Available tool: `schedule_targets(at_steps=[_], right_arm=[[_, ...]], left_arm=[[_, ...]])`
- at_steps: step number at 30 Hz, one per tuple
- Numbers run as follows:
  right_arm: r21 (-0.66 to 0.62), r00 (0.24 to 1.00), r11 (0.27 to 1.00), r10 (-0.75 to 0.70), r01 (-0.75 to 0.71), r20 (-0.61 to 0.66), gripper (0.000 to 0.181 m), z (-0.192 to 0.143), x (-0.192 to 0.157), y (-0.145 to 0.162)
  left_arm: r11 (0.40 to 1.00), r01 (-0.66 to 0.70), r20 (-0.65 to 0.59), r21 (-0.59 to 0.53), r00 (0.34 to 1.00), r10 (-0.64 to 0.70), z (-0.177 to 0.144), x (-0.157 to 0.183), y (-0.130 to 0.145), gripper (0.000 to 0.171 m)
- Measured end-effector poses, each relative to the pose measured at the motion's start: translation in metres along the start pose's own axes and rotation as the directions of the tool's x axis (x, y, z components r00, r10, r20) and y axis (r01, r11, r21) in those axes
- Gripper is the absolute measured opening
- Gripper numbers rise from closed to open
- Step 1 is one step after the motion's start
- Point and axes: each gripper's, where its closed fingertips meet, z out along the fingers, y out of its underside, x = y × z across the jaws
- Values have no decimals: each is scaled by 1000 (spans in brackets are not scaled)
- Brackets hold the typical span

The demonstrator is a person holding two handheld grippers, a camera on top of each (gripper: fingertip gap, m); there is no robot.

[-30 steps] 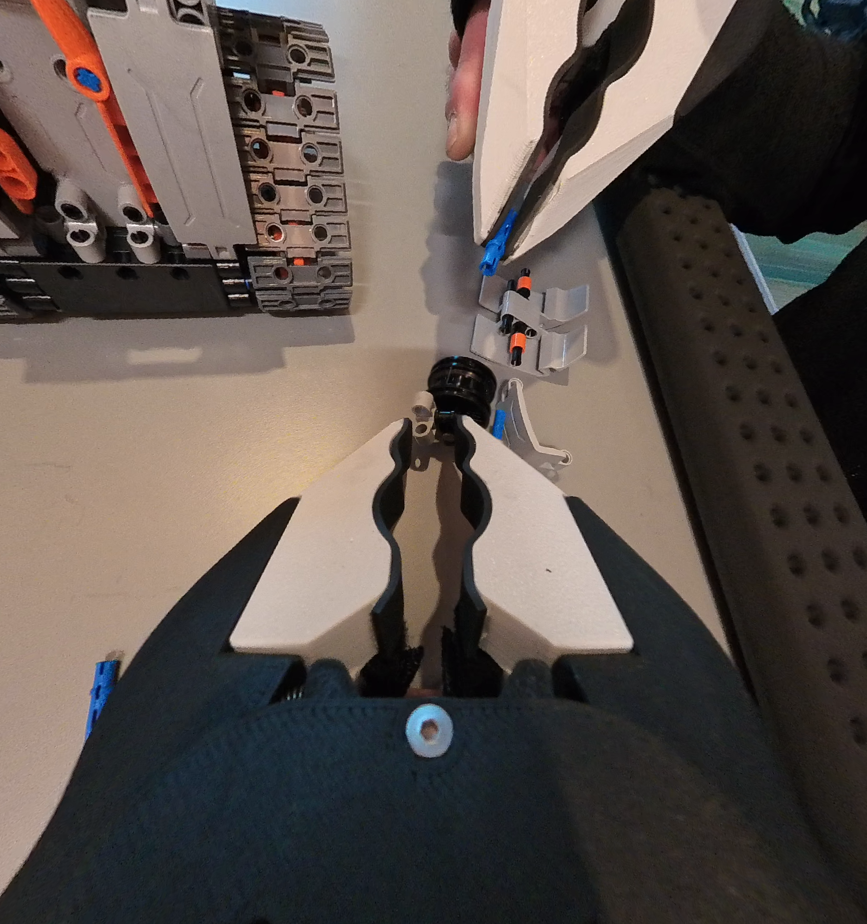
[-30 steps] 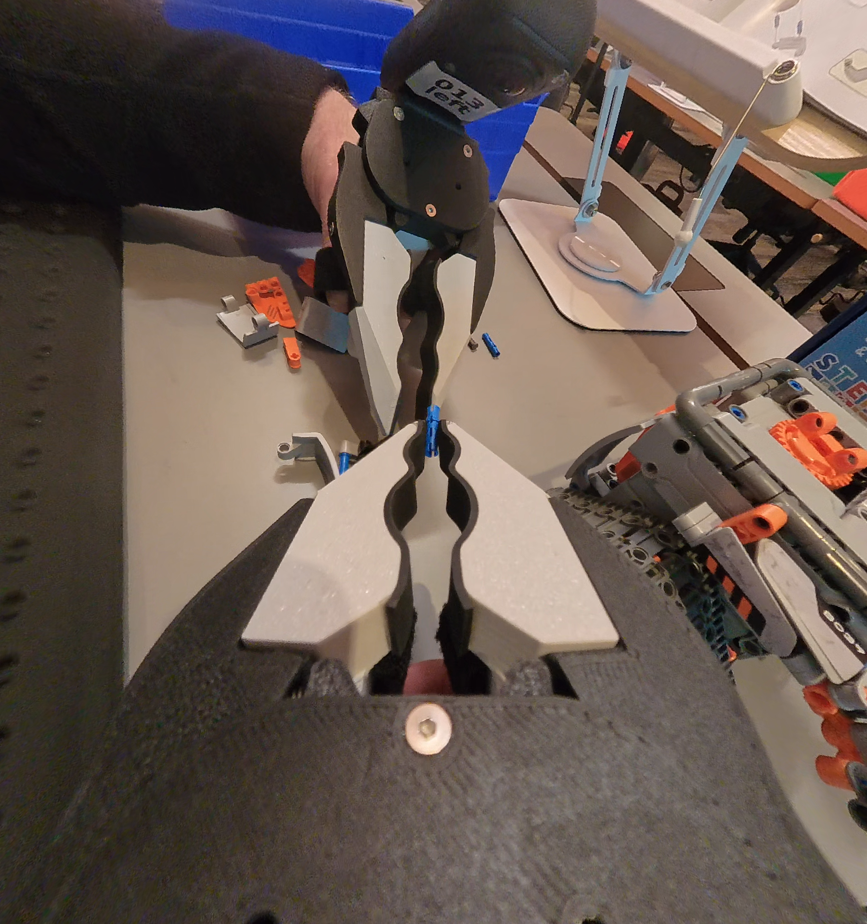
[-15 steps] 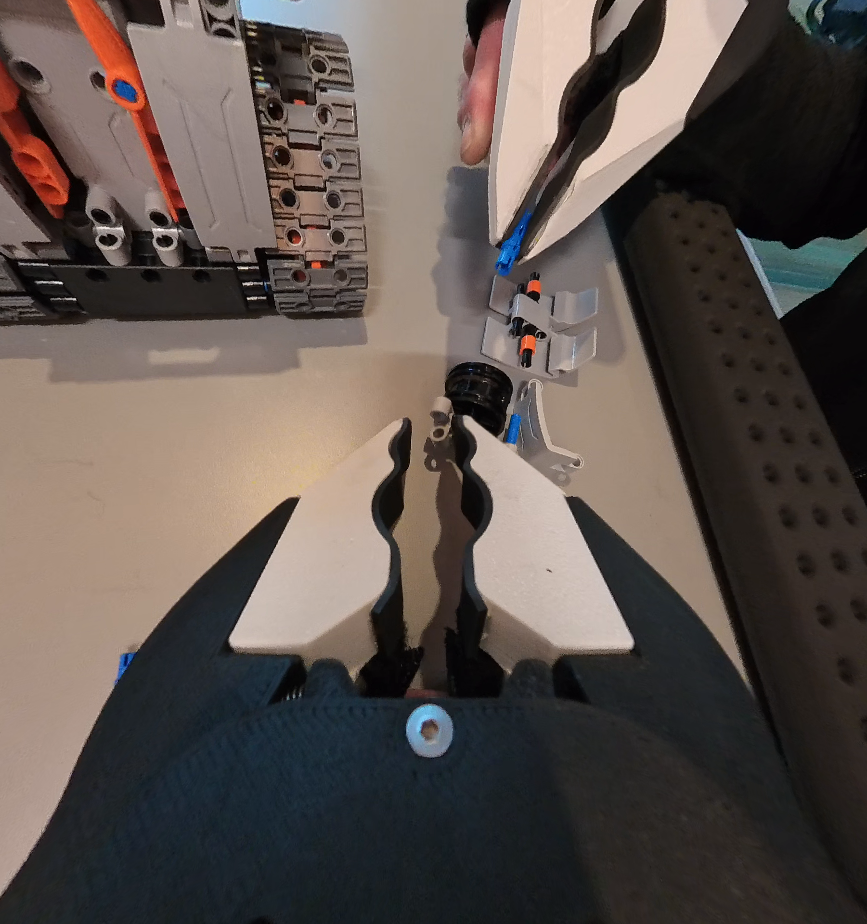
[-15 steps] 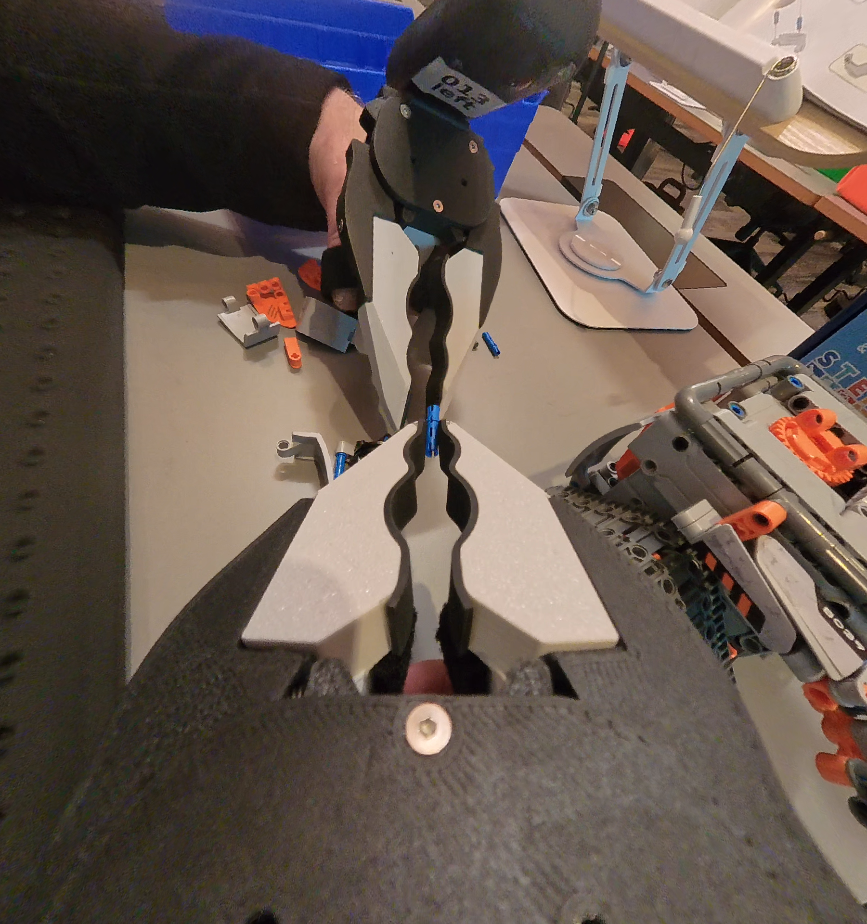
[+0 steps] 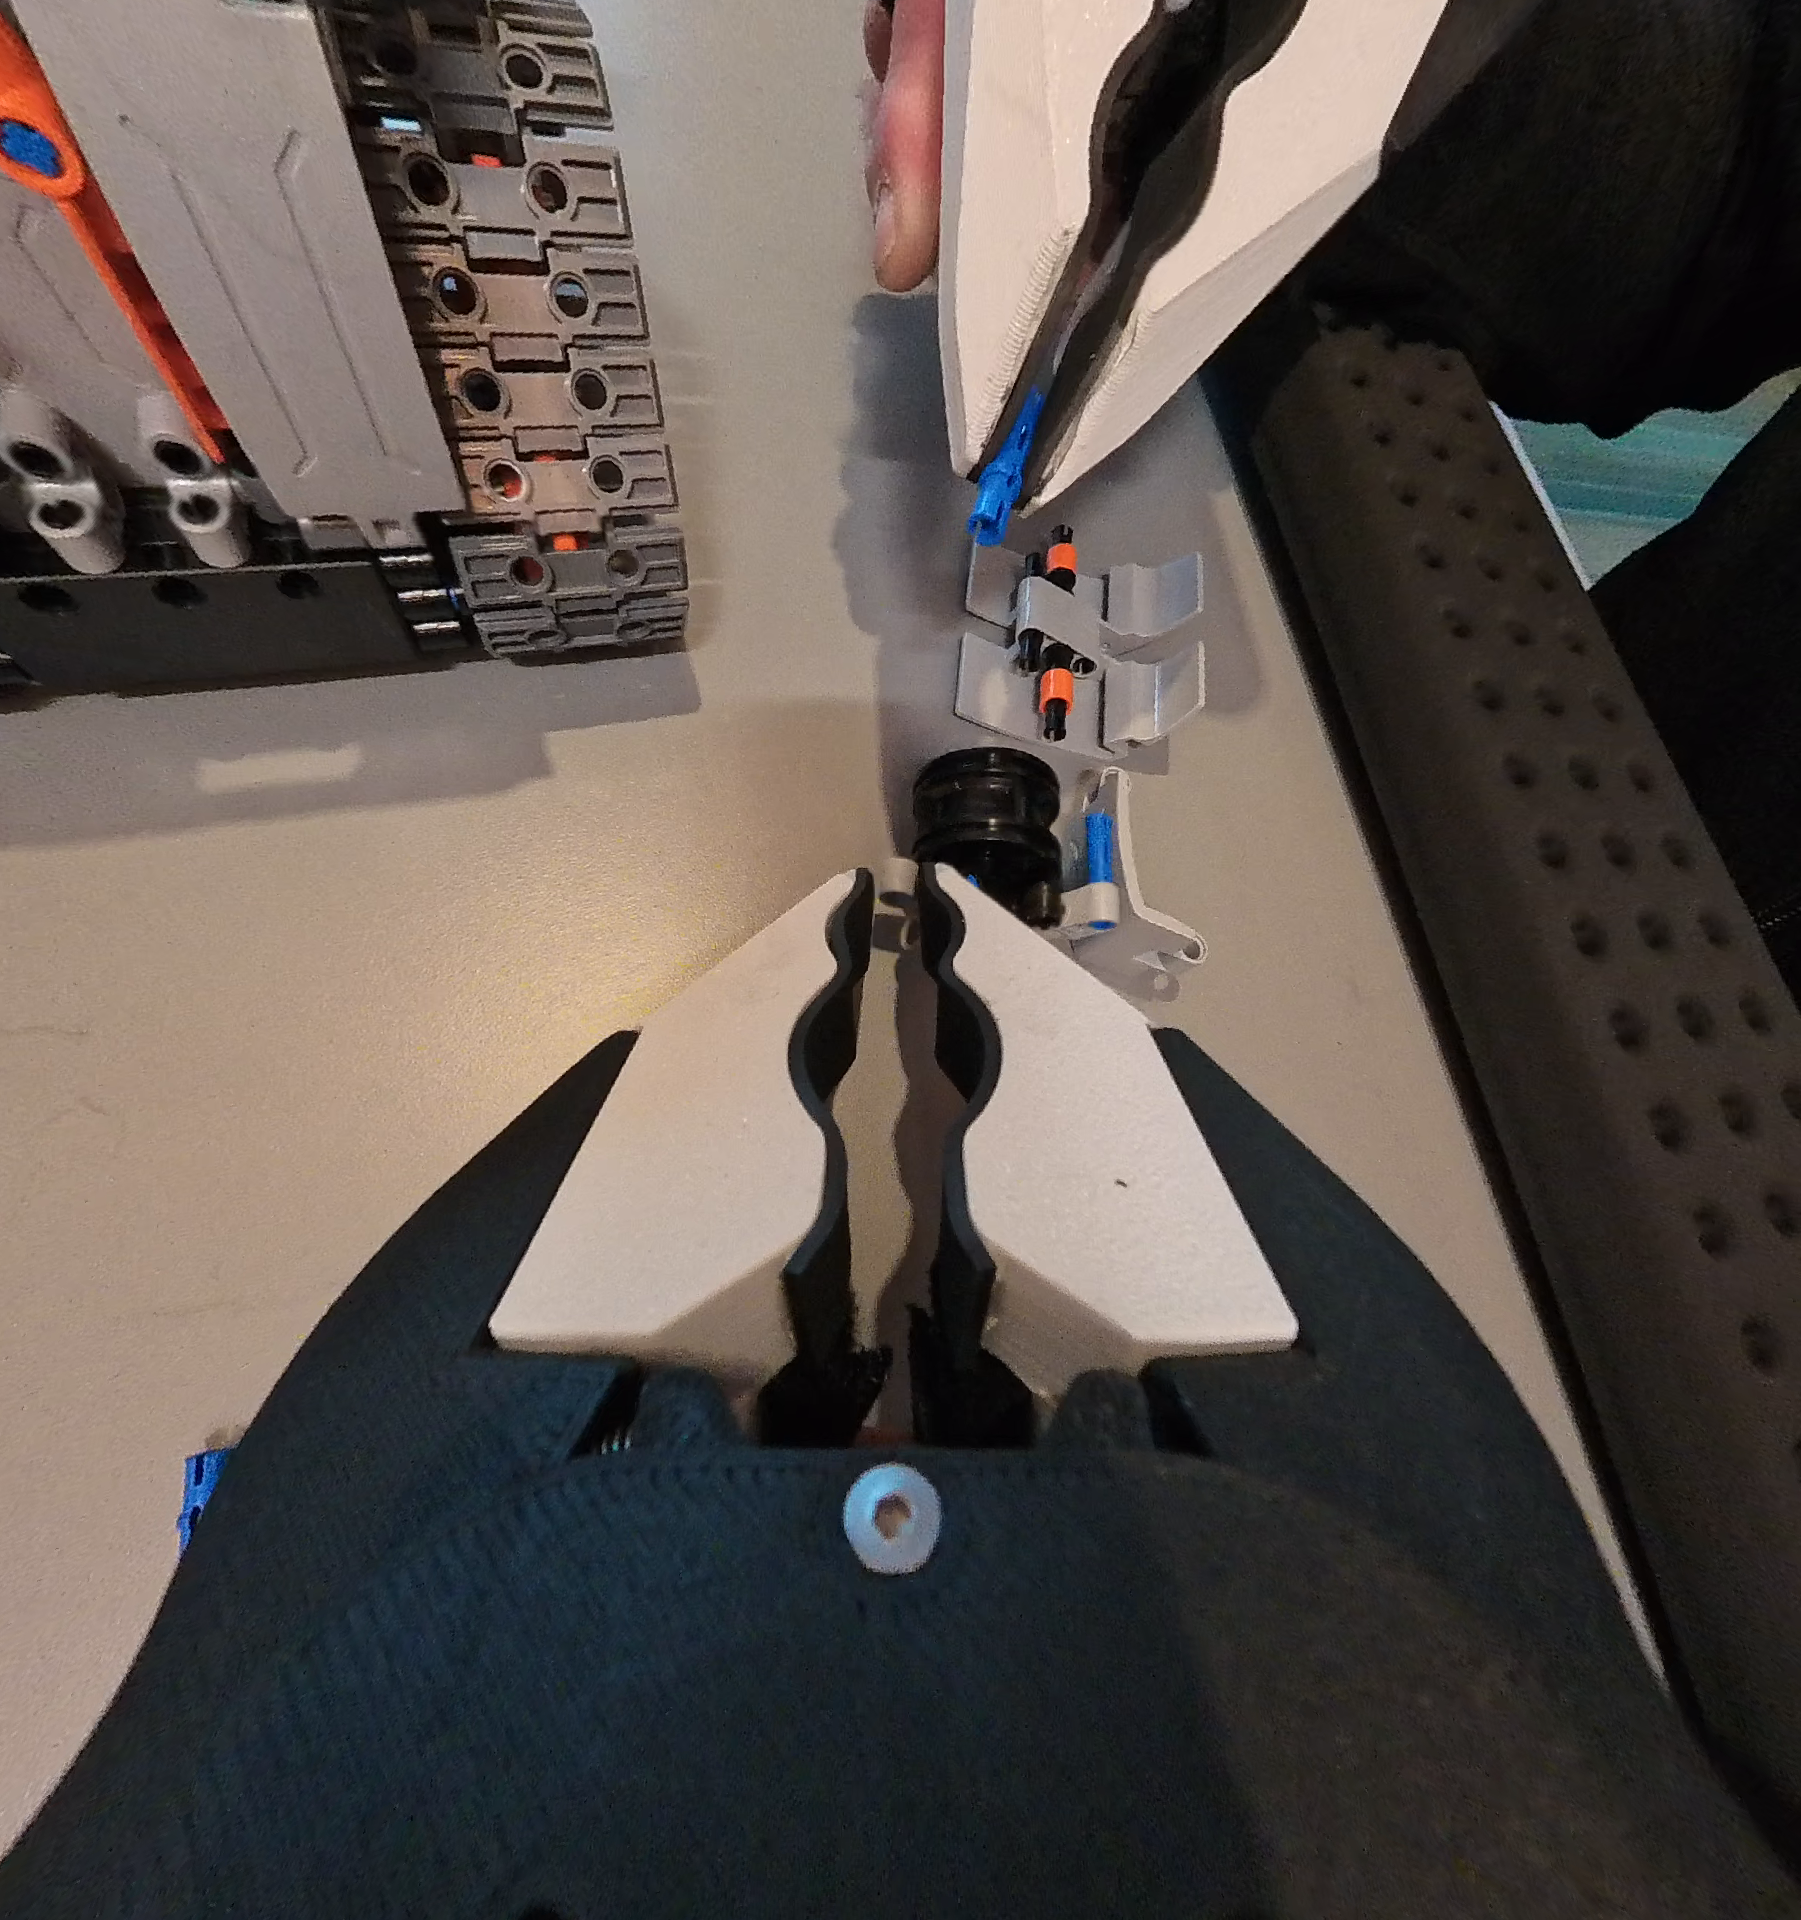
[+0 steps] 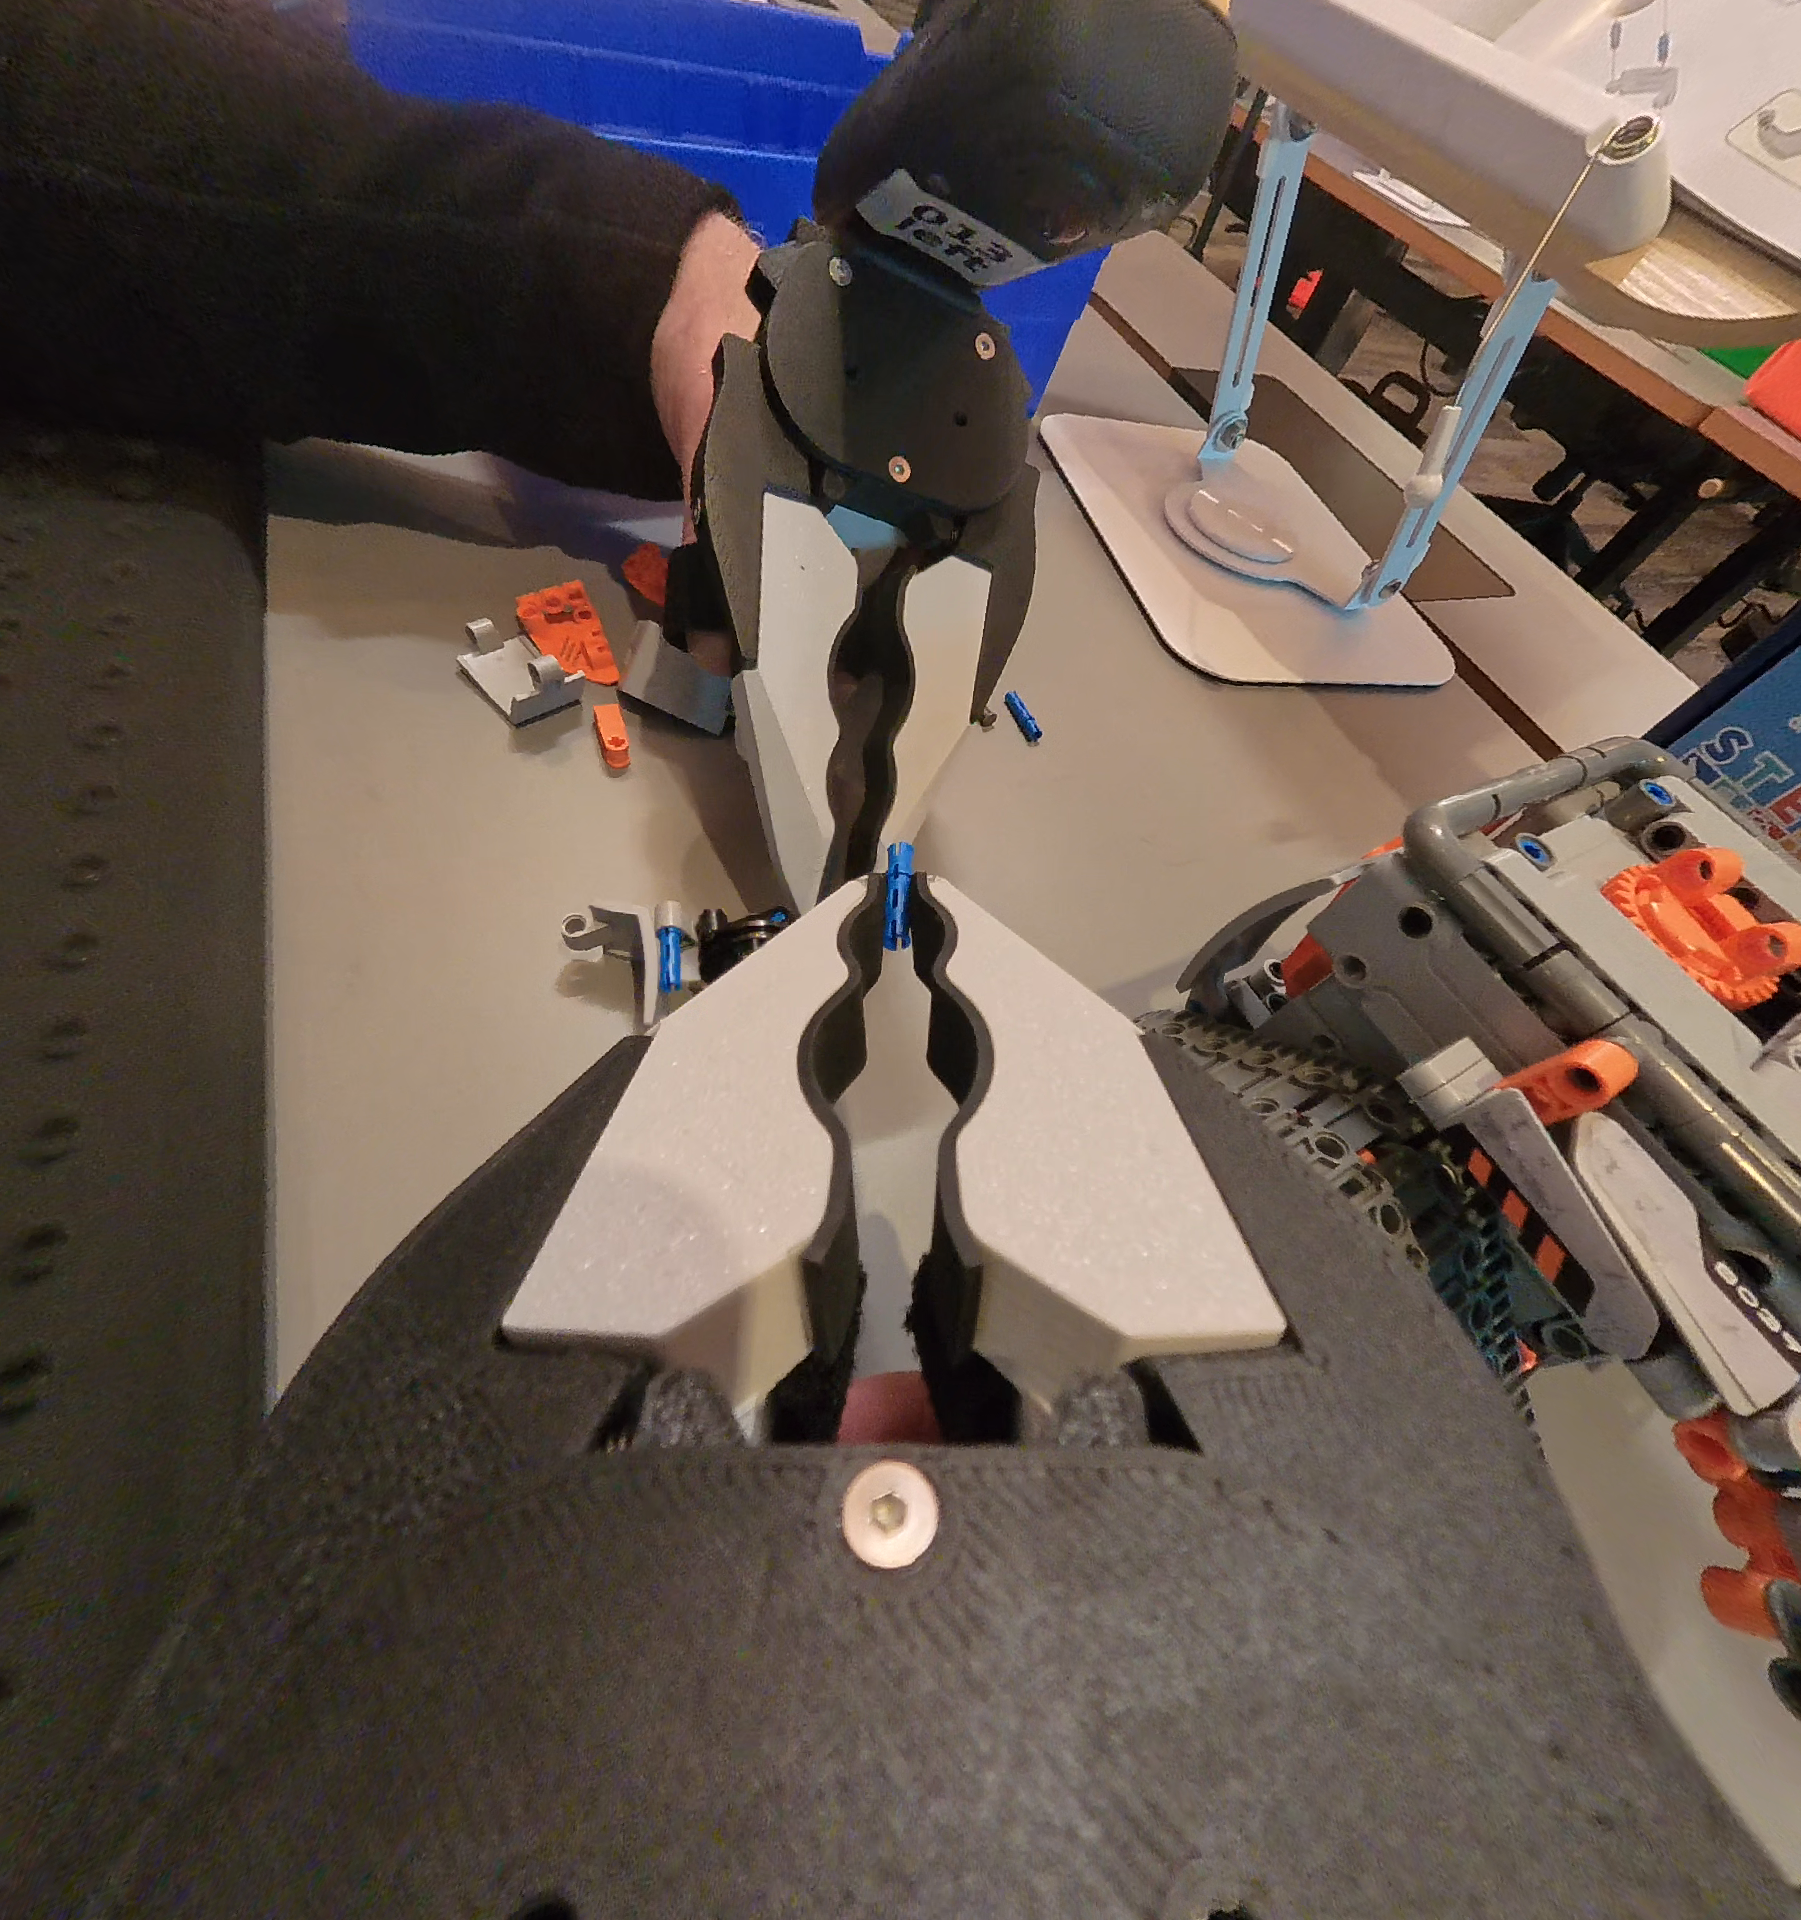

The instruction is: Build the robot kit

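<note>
Right gripper (image 6: 898, 896) is clamped on a small blue pin (image 6: 898, 906), held above the grey table (image 5: 252, 1039). Left gripper (image 5: 894, 883) has its fingers nearly together around a small grey connector (image 5: 896, 896), apparently gripping it, beside a black wheel hub (image 5: 987, 821). A tracked brick-built vehicle (image 5: 356, 312) stands well apart.

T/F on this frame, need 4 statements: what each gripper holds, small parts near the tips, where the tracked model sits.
1. The right gripper is shut on a blue pin. True.
2. The left gripper holds the black wheel hub. False: its jaws pinch a small grey connector; the hub lies just beyond.
3. The tracked model is stacked on the grey panel assembly. False: they lie apart on the table.
4. A blue bin stands behind the sleeve. True.
</note>
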Motion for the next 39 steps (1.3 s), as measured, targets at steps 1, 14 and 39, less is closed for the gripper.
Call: schedule_targets(at_steps=[1, 14, 39], right_arm=[[0, 1000, 1000, 0, 0, 0, 2, 0, 0, 0], [12, 1000, 1000, 0, 0, -1, 2, -2, 0, -3], [127, 998, 990, -61, 60, 4, 2, -12, -11, -28]], left_arm=[[1000, 1, -1, -3, 1000, -1, 0, 0, 0, 7], [997, 73, -57, -11, 996, -74, -6, 9, 5, 19], [957, -181, 172, 226, 975, 143, -35, 23, -56, 5]])
